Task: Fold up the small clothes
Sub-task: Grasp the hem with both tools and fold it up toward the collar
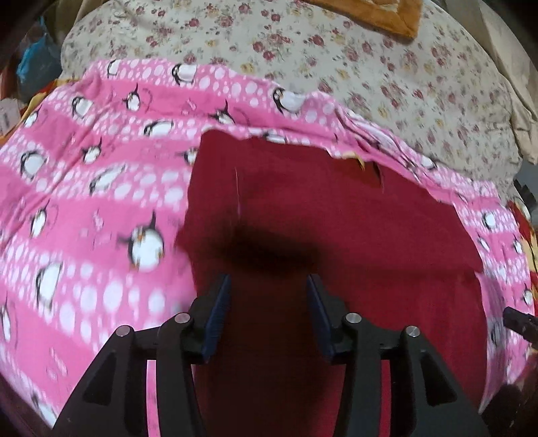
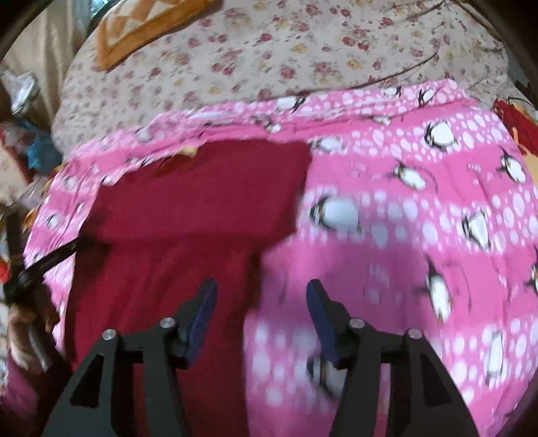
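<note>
A dark red garment (image 1: pixel 319 208) lies flat on a pink penguin-print cloth (image 1: pixel 84 201), folded over with a straight top edge. My left gripper (image 1: pixel 269 285) hangs over the garment's near part, its blue pads apart and nothing between them. In the right wrist view the same red garment (image 2: pixel 201 188) fills the left half, on the pink cloth (image 2: pixel 420 218). My right gripper (image 2: pixel 260 290) stands open above the garment's right edge, where red meets pink. No cloth is pinched by either one. The other gripper's black tip (image 2: pixel 50 262) shows at the left rim.
A floral bedspread (image 1: pixel 370 77) covers the bed beyond the pink cloth. An orange patterned cushion (image 2: pixel 141 30) lies at the back. Clutter with blue plastic (image 2: pixel 37 151) sits off the bed's left side. A red-yellow fabric (image 2: pixel 514 121) peeks out at the right.
</note>
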